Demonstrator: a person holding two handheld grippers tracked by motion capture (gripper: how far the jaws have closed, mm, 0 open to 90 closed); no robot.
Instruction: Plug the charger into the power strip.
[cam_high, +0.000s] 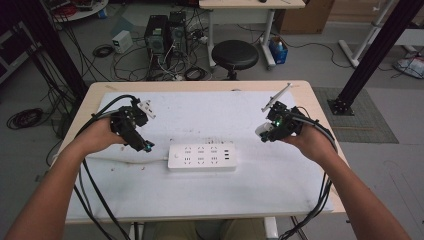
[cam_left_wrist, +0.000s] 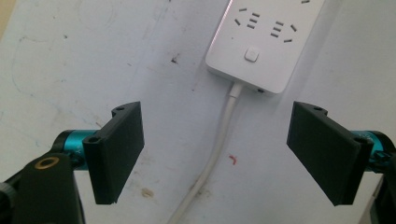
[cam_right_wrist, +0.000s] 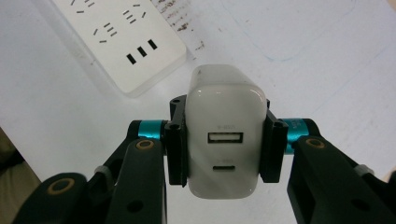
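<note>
A white power strip (cam_high: 202, 157) lies in the middle of the white mat, its cable (cam_high: 125, 160) running off to the left. My left gripper (cam_high: 146, 146) hovers just left of the strip, jaws open and empty; the left gripper view looks down on the strip's switch end (cam_left_wrist: 252, 53) and the cable (cam_left_wrist: 219, 140) between them. My right gripper (cam_high: 265, 131) is held to the right of the strip, shut on a white USB charger (cam_right_wrist: 226, 133) whose two ports face the camera. The strip's USB end (cam_right_wrist: 140, 52) lies beyond it.
The white mat (cam_high: 280, 180) covers a light wooden table (cam_high: 310, 95). Small dark and red specks (cam_left_wrist: 232, 160) mark the mat. Beyond the far edge stand a black stool (cam_high: 235, 54), computer towers (cam_high: 165, 35) and loose floor cables. Cables trail from both grippers toward the near edge.
</note>
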